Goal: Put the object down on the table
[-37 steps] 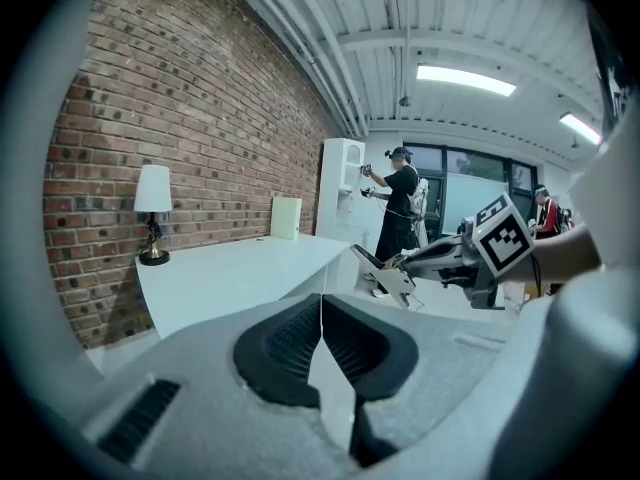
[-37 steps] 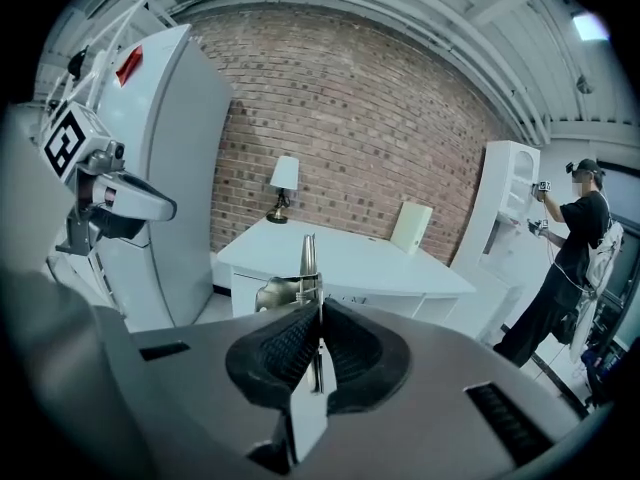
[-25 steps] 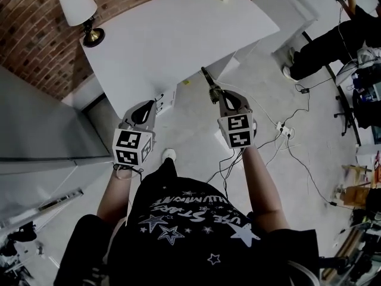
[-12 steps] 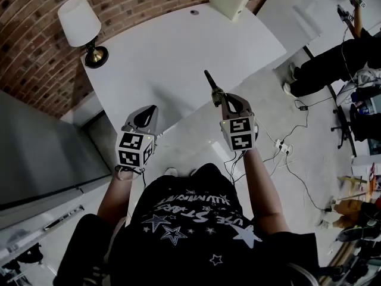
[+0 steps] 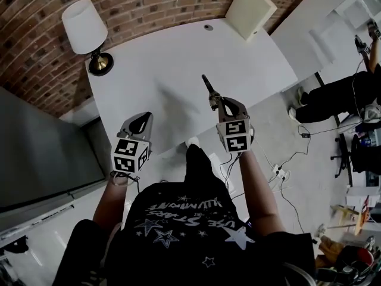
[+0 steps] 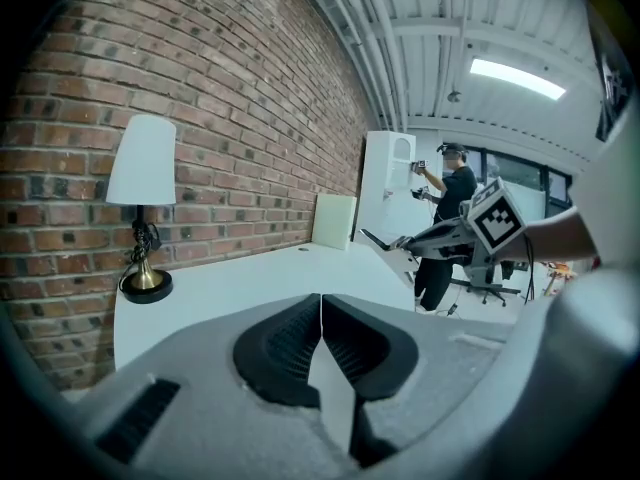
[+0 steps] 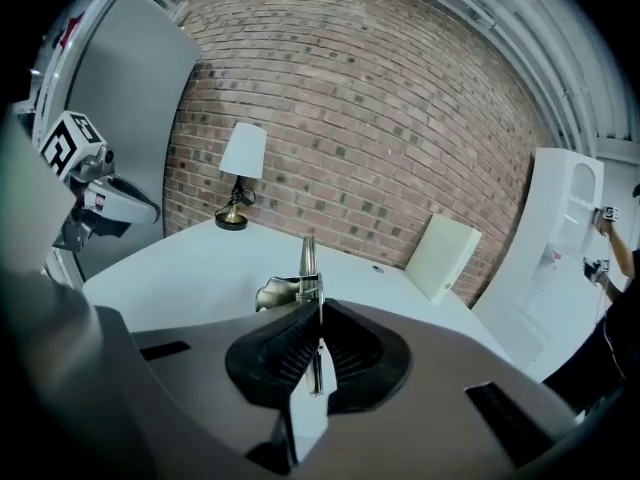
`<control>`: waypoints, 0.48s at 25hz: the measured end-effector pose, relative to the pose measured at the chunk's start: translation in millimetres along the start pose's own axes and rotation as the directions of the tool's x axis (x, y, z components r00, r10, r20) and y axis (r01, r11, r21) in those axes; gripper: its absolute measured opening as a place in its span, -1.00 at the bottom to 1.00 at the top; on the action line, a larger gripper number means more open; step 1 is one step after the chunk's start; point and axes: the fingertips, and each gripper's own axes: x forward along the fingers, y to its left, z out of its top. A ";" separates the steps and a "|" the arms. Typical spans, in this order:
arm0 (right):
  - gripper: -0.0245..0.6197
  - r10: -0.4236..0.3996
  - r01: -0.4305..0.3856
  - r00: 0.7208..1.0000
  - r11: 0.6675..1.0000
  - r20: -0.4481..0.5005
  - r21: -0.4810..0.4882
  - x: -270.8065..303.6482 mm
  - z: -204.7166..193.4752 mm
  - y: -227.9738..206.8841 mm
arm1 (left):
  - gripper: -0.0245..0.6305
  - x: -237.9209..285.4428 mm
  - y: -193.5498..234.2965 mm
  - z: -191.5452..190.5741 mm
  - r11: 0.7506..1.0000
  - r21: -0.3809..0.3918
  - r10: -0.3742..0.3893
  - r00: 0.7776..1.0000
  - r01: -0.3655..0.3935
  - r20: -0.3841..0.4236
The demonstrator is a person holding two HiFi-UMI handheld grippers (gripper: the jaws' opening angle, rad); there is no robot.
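Observation:
My right gripper [image 5: 219,103] is shut on a slim metal tool [image 5: 208,86] whose dark narrow end sticks forward over the near edge of the white table [image 5: 178,52]. In the right gripper view the tool [image 7: 307,258] stands up between the closed jaws [image 7: 315,333], above the tabletop [image 7: 190,258]. To the left, at the table's near edge, my left gripper [image 5: 141,121] hangs shut with nothing in it. Its jaws [image 6: 320,313] meet in the left gripper view, where the tool [image 6: 378,239] also shows at the right.
A lamp with a white shade [image 5: 83,28] stands at the table's far left corner against the brick wall. A cream flat box [image 5: 250,9] leans at the far right. Cables [image 5: 286,171] lie on the floor at the right, near another person [image 5: 339,94].
Both grippers have moved forward toward the table. The right one now holds the tool over the table's near edge, where before it hung over the floor.

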 end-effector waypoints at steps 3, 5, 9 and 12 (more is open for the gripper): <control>-0.89 0.060 -0.060 0.998 0.997 0.013 -0.039 40.1 8.5 -15.4 | -0.86 17.9 16.6 11.4 0.997 -0.013 0.077 0.997 -0.077 0.001; -0.89 0.097 -0.095 0.995 0.993 0.022 -0.069 68.2 16.6 -28.1 | -0.86 30.4 27.5 17.8 0.991 -0.034 0.131 0.991 -0.131 -0.004; -0.89 0.160 -0.157 0.987 0.982 0.023 -0.105 120.3 30.0 -56.8 | -0.86 60.1 42.4 32.1 0.973 -0.076 0.217 0.976 -0.219 -0.029; -0.89 0.215 -0.211 0.976 0.967 0.014 -0.139 151.4 36.1 -74.1 | -0.86 84.7 47.1 45.3 0.961 -0.092 0.257 0.966 -0.260 -0.040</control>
